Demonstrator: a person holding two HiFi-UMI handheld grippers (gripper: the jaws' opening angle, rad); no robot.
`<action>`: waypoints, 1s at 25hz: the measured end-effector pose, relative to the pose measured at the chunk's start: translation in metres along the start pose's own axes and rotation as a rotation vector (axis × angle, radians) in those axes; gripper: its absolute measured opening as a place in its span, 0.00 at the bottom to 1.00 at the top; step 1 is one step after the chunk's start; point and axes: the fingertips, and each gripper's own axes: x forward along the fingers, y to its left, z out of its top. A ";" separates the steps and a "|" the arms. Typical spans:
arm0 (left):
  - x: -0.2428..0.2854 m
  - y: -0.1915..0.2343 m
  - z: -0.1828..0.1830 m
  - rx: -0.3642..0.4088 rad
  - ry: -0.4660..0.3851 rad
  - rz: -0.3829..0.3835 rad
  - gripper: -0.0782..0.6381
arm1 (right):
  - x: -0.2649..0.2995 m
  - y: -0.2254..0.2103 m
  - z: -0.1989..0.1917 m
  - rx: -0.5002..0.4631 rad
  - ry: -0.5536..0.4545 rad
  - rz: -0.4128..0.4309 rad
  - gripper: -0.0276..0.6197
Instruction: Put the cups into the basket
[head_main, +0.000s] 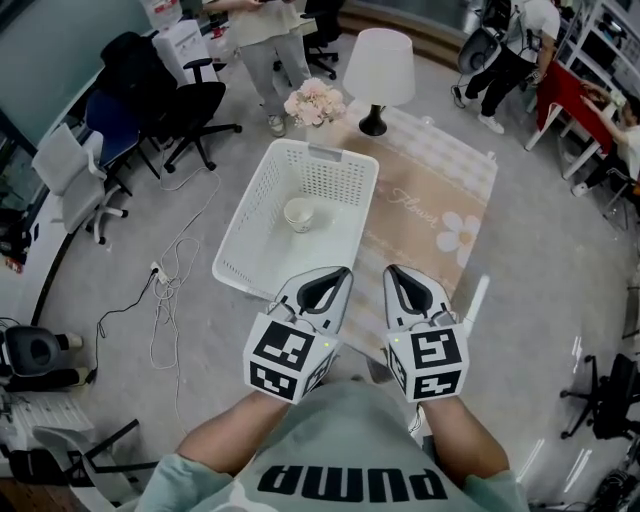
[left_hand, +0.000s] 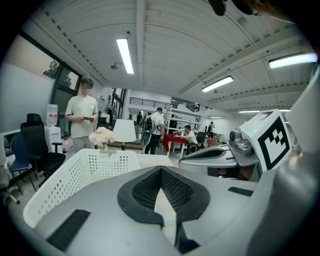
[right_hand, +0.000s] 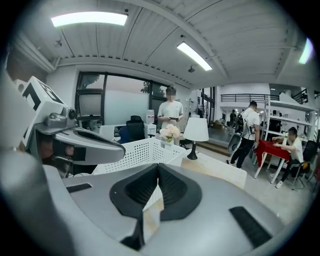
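A white perforated basket (head_main: 244, 228) stands on the table's left part, and a white cup (head_main: 299, 214) sits inside it. My left gripper (head_main: 344, 272) hovers just short of the basket's near corner, shut with nothing in it. Beside it my right gripper (head_main: 391, 270) is also shut and empty, over the table's near edge. In the left gripper view the left gripper (left_hand: 161, 170) points past the basket (left_hand: 85, 170), whose wall fills the left. The right gripper view shows the right gripper (right_hand: 158, 165) closed tip to tip, the basket (right_hand: 145, 150) ahead on the left. No other cup is visible.
A white lamp (head_main: 379, 68) and a bunch of pale flowers (head_main: 314, 102) stand at the table's far end on a patterned cloth (head_main: 440, 190). Office chairs (head_main: 180, 110) and floor cables (head_main: 170, 290) lie to the left. A person (head_main: 262, 40) stands beyond the table.
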 end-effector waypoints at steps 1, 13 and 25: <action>0.002 -0.008 -0.005 0.001 0.003 -0.012 0.11 | -0.006 -0.004 -0.007 0.011 0.006 -0.014 0.07; 0.031 -0.059 -0.096 0.064 0.117 -0.061 0.11 | -0.043 -0.028 -0.080 0.059 0.069 -0.122 0.07; 0.048 -0.056 -0.111 0.094 0.137 -0.059 0.11 | -0.038 -0.030 -0.113 0.085 0.110 -0.156 0.07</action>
